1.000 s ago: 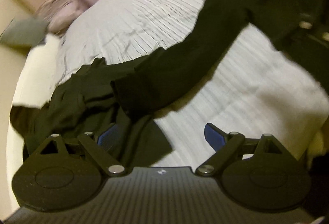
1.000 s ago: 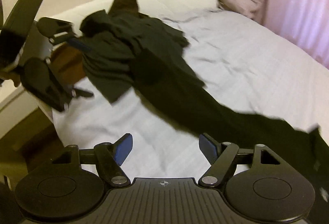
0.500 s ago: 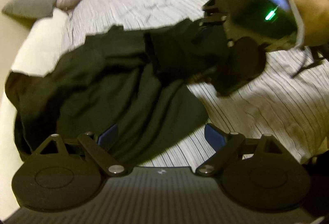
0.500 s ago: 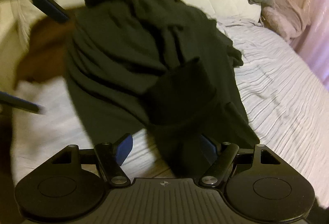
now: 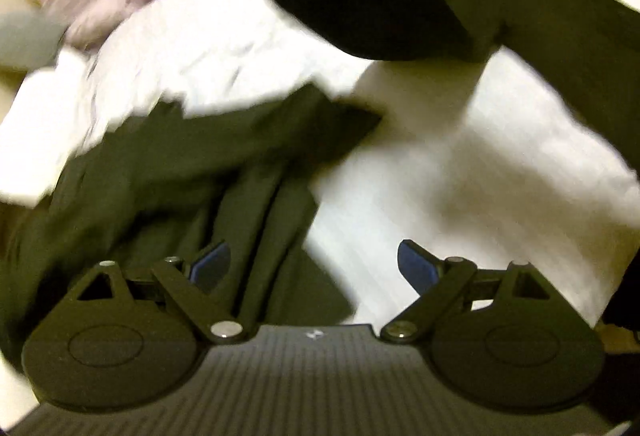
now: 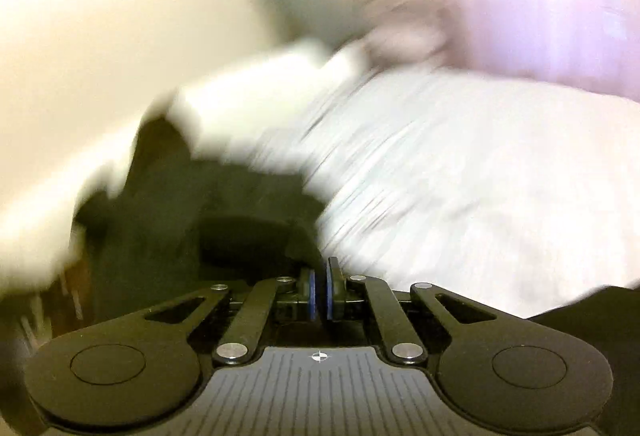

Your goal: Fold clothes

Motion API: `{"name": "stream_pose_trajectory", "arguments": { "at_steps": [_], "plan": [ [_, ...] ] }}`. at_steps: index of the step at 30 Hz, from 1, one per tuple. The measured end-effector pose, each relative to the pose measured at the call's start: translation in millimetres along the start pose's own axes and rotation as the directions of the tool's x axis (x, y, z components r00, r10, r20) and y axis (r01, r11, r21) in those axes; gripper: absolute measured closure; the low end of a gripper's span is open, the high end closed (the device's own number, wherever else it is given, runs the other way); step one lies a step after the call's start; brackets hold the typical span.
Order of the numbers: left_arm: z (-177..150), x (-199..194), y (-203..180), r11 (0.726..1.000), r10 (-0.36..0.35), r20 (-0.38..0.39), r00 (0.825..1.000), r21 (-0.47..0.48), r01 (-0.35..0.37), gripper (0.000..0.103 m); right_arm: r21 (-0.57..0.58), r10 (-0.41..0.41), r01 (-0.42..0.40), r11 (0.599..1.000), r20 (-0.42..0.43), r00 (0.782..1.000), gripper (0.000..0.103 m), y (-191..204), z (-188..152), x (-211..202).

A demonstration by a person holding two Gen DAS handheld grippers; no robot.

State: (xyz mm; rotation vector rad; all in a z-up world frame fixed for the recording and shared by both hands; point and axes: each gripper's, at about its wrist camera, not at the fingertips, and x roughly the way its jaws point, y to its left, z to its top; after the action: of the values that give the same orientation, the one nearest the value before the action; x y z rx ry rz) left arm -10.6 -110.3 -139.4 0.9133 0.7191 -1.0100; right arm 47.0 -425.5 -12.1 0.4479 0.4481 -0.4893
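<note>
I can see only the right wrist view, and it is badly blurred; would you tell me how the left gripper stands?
Observer: The left gripper is open, its jaws wide apart with nothing gripped.
Operator: Thank you. What lies under it?
Observer: The dark garment lies crumpled under one finger; the other is over bare white sheet.
Operator: Is the garment all in that heap?
Observer: No, a long part of it also runs across the upper right of the left wrist view.
</note>
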Motion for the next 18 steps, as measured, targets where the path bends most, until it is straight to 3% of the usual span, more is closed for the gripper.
{"name": "stream_pose_trajectory", "arguments": {
  "at_steps": [2,5,7,9,11,14,16,18],
  "plan": [
    [28,4,-15,0.999,-0.025,0.036,0.999,0.036,0.024,0.014,0.098,-0.081,0.069,0.993,0.127,0.989,0.100,-58,28,-52],
    [72,11,-48,0.994,-0.060,0.082,0.995,0.097,0.051,0.014,0.223,-0.243,0.184,0.957,0.270,0.932,0.100,-143,44,-134],
    [99,15,-74,0.989,-0.077,0.102,0.992,0.131,0.063,0.014,0.304,-0.353,0.263,0.916,0.295,0.888,0.099,-202,31,-178],
    [121,19,-100,0.987,-0.085,0.102,0.991,0.141,0.070,0.014,0.412,-0.437,0.311,0.856,0.256,0.862,0.100,-262,0,-206],
    [141,23,-126,0.988,-0.082,0.085,0.993,0.142,0.069,0.014,0.545,-0.488,0.335,0.768,0.161,0.858,0.100,-326,-45,-215],
    [164,32,-162,0.991,-0.076,0.034,0.997,0.110,0.071,0.014,0.654,-0.484,0.360,0.666,0.011,0.875,0.100,-399,-107,-210],
    [179,39,-185,0.994,-0.074,-0.001,0.997,0.084,0.074,0.014,0.685,-0.447,0.357,0.634,-0.052,0.893,0.100,-429,-133,-207],
    [193,45,-202,0.995,-0.075,-0.031,0.997,0.059,0.076,0.014,0.706,-0.401,0.320,0.632,-0.056,0.914,0.100,-447,-139,-211]
  ]
}}
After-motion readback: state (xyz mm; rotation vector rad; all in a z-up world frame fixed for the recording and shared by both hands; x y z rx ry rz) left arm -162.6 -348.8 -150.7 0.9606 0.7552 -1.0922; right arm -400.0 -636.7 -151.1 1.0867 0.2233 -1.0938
